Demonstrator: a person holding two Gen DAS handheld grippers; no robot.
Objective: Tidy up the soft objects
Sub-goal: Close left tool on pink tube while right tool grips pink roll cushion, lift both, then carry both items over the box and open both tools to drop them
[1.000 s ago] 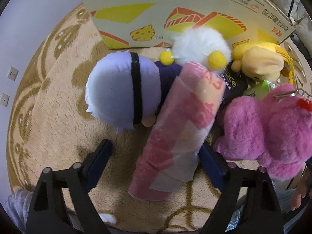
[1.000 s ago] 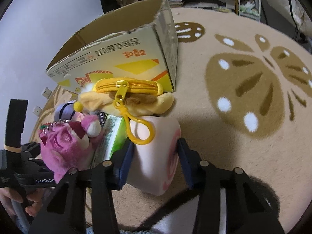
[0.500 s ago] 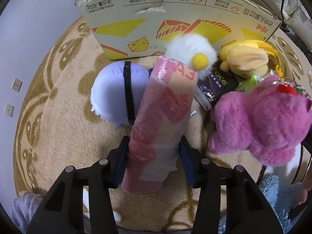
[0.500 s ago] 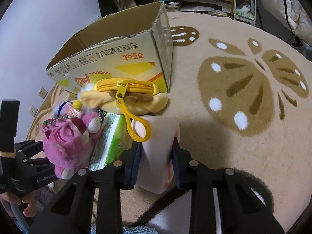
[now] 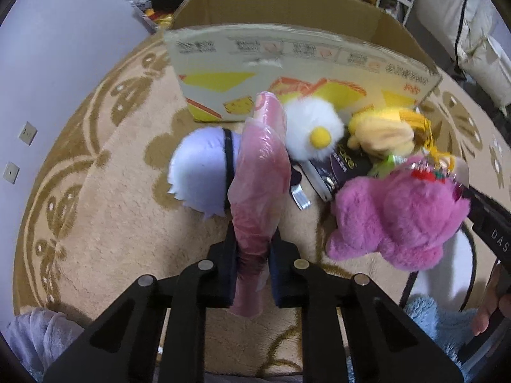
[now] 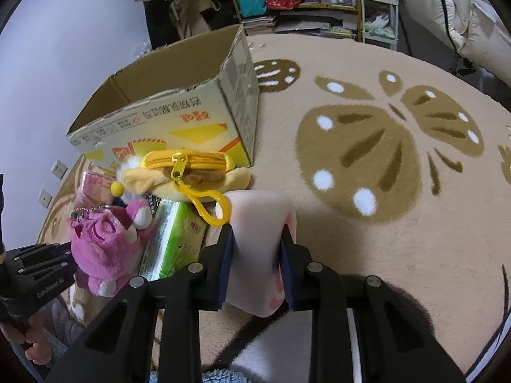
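Note:
My left gripper (image 5: 253, 255) is shut on a pink plastic-wrapped pack (image 5: 260, 175), squeezed thin between the jaws and lifted off the carpet. My right gripper (image 6: 255, 255) is shut on a pale pink soft block (image 6: 258, 223), also raised. On the carpet lie a lavender plush (image 5: 201, 172), a white fluffy plush with yellow dots (image 5: 313, 131), a yellow zip pouch plush (image 6: 185, 172), a pink bear plush (image 5: 396, 217) and a green pack (image 6: 175, 239). An open cardboard box (image 5: 300, 54) stands behind them.
The beige patterned carpet (image 6: 383, 159) stretches to the right. A dark packet (image 5: 338, 169) lies among the plushes. Shelves and a cart (image 6: 377, 9) stand at the back, bedding (image 6: 479, 16) at the far right, a wall with sockets (image 5: 28, 132) on the left.
The left gripper closed on the pink pack, squashed it and raised it. The right gripper closed tighter on the pale pink block and lifted it; both views rose.

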